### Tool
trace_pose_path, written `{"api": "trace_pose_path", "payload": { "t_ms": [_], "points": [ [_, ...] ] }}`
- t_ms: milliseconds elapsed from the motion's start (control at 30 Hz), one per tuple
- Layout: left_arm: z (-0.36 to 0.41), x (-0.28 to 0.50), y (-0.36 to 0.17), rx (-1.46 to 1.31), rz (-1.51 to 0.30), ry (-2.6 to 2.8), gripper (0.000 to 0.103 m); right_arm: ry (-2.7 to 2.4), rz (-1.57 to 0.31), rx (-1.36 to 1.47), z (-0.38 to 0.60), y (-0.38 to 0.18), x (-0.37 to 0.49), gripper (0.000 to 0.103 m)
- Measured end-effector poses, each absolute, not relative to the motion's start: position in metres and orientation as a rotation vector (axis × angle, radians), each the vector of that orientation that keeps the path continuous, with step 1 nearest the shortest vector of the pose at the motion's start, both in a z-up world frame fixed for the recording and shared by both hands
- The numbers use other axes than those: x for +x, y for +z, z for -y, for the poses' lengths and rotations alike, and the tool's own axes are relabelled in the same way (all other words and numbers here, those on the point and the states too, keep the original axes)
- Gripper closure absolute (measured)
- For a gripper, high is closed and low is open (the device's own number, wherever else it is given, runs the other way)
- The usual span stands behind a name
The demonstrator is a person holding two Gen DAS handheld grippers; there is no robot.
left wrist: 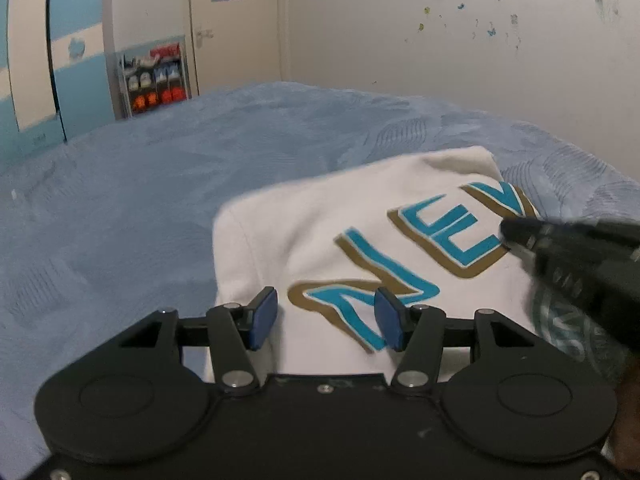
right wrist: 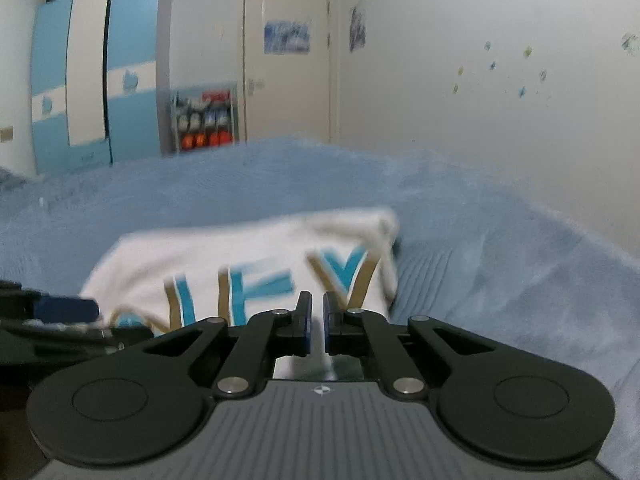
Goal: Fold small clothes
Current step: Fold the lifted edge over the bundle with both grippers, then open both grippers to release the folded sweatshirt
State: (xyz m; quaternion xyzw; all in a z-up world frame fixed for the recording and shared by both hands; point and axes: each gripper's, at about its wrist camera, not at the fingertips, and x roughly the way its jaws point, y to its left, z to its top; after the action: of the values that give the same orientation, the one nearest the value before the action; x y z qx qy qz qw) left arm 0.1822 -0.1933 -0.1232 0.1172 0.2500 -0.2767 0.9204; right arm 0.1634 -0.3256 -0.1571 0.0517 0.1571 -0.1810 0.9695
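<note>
- Left wrist view: the left claw sits low in the frame with its blue pads wide apart, hovering over the near edge of a white shirt; nothing is between the pads.
- The shirt, folded, lies on a blue bed, right of centre, its teal-and-gold letters facing up.
- The right claw enters from the right edge, blurred, its tip over the lettering; from here I cannot tell its state.
- Right wrist view: the right claw shows its pads nearly together, a narrow gap left, with white cloth seen behind the gap; whether it pinches the shirt is unclear.
- The left claw shows at the left edge, beside the shirt.
- A wardrobe and door stand in the upper part of the frame.
</note>
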Motion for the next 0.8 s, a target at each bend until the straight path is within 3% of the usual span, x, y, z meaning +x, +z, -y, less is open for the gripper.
{"api": "trace_pose_path", "payload": {
  "t_ms": [167, 333, 467, 633, 800],
  "points": [
    [0.187, 0.199, -0.088, 0.152, -0.458, -0.552, 0.047, -0.391, -0.239, 0.152, 0.343, -0.128, 0.18, 0.094],
    [0.193, 0.232, -0.113, 0.161, -0.523, -0.493, 0.046, -0.447, -0.353, 0.185, 0.362, -0.155, 0.226, 0.094],
    [0.178, 0.241, -0.146, 0.12, -0.555, -0.476, 0.032, -0.439, -0.377, 0.239, 0.373, -0.182, 0.228, 0.095],
    [0.172, 0.254, -0.143, 0.07, -0.61, -0.498, 0.031, -0.441, -0.375, 0.219, 0.368, -0.182, 0.228, 0.092],
    [0.163, 0.233, -0.109, 0.116, -0.619, -0.489, 0.034, -0.383, -0.353, 0.219, 0.361, -0.144, 0.192, 0.084]
  ]
}}
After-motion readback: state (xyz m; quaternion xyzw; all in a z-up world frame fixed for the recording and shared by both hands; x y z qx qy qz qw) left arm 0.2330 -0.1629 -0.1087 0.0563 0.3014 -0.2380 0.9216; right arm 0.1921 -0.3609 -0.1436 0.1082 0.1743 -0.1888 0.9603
